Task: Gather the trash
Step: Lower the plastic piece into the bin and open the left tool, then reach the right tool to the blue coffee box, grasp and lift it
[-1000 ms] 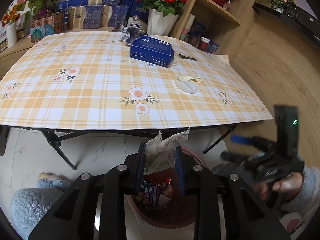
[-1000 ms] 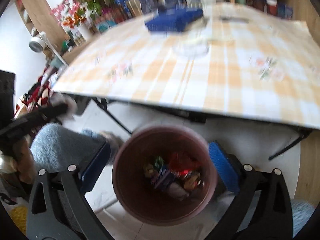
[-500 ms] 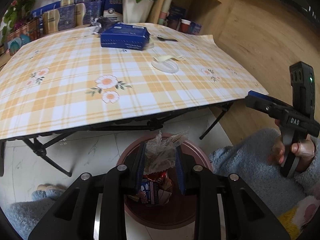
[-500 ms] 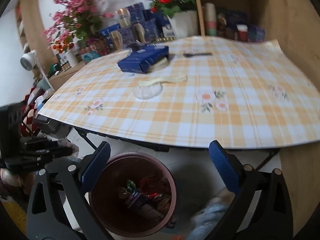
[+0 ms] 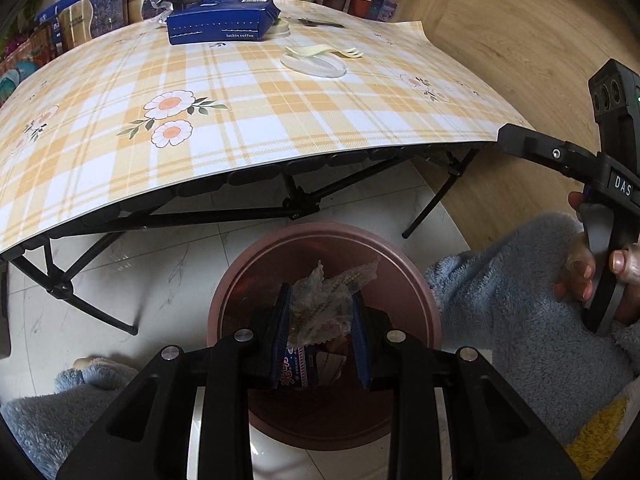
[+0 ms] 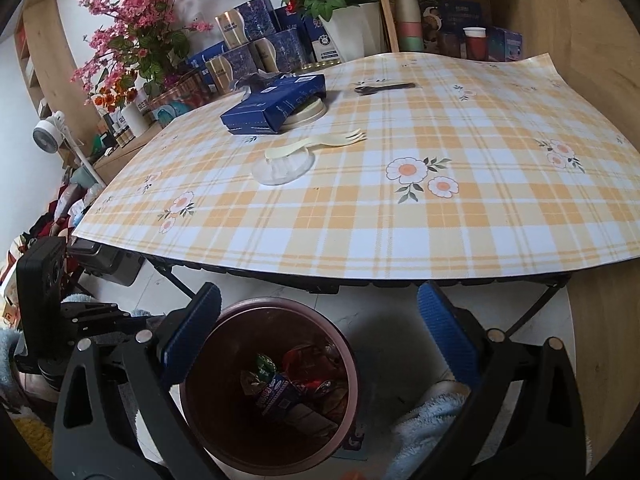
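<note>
Two grippers were in our hands. Our left gripper [image 5: 320, 334] squeezed a crinkly clear wrapper [image 5: 324, 304] right over the brown bin [image 5: 240, 280]. Our right gripper [image 6: 320, 344] was spread wide with nothing in it, above the bin's edge. More trash lay on the table [image 6: 480, 216]: a blue box [image 6: 276, 102], a lid [image 6: 282, 170] and a fork [image 6: 320, 142].

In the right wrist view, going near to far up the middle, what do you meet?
Bin → table edge → clear lid → fork → blue box → white flower pot.
</note>
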Demonstrator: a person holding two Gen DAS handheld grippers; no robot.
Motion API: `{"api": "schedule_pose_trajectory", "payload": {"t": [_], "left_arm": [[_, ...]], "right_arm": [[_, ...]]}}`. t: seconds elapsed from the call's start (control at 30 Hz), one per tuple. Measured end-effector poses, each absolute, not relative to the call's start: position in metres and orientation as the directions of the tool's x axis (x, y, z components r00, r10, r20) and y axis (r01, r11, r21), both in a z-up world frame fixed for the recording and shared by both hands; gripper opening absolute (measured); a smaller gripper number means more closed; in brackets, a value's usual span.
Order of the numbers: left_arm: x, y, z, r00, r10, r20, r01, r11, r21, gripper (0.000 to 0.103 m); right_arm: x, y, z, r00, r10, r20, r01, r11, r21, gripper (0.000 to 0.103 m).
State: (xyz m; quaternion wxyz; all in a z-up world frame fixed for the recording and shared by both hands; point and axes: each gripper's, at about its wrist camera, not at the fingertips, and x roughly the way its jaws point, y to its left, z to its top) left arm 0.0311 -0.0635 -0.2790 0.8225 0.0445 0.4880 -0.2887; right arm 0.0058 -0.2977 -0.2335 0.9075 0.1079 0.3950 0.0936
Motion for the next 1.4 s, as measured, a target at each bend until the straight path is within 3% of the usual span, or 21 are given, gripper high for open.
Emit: {"api": "schedule_pose_trajectory", "payload": {"t": [0.13, 0.2, 0.43, 0.53, 0.83, 1.4], "left_arm": [[0.032, -0.062, -0.279, 0.36, -0.426, -0.83, 0.51, 0.835, -0.207, 0.029], [0.034, -0.06, -0.279, 0.373, -0.406, -0.834, 0.492, 0.849, -0.194, 0.035], [0.035, -0.037, -0.262, 0.501, -0.356, -0.788, 0.381, 0.909, -0.169, 0.077], [0.036, -0.023, -0.253, 0.561, -0.328, -0.76, 0.316, 0.933, -0.169, 0.083], [0.04, 0.001, -0.241, 0.634, -0.277, -0.722, 0.193, 0.961, -0.199, 0.089], [0.045, 0.005, -0.239, 0.634, -0.29, -0.717, 0.176, 0.957, -0.231, 0.091]], "right_arm": [[0.005, -0.302, -0.234, 0.674, 0.257, -0.692, -0.069, 0.955, 0.287, 0.097], [0.005, -0.302, -0.234, 0.675, 0.257, -0.692, -0.068, 0.955, 0.289, 0.097], [0.005, -0.3, -0.234, 0.672, 0.254, -0.695, -0.071, 0.957, 0.281, 0.097], [0.005, -0.301, -0.234, 0.671, 0.253, -0.697, -0.068, 0.957, 0.282, 0.097], [0.006, -0.298, -0.235, 0.663, 0.249, -0.706, -0.066, 0.959, 0.277, 0.097], [0.008, -0.296, -0.236, 0.658, 0.241, -0.713, -0.066, 0.962, 0.265, 0.097]]}}
